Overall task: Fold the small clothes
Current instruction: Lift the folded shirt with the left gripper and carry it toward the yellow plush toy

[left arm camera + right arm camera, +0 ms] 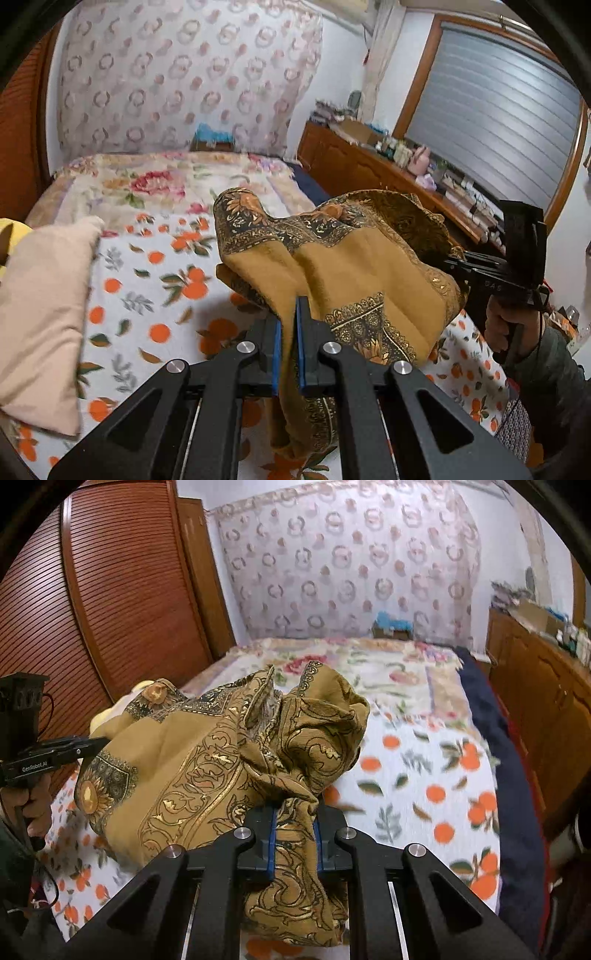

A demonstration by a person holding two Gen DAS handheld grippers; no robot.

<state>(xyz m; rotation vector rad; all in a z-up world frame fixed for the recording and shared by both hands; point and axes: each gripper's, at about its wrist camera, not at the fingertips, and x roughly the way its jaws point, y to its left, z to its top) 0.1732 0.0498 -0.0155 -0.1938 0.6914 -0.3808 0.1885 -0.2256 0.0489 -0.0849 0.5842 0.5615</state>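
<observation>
A mustard-brown cloth with dark ornate borders and gold print (351, 266) hangs bunched between both grippers, above the bed. My left gripper (289, 317) is shut on one edge of the cloth; its blue pads pinch the fabric, which drapes down between the fingers. My right gripper (294, 823) is shut on another bunched part of the cloth (221, 760). The right gripper also shows in the left wrist view (458, 264), at the cloth's far right. The left gripper shows in the right wrist view (99, 744), at the cloth's left.
The bed has an orange-print sheet (147, 280) and a floral blanket (155, 184) further back. A beige pillow (44, 314) lies at the left. A wooden cabinet with clutter (388, 166) stands right of the bed. A slatted wooden door (122, 590) is left.
</observation>
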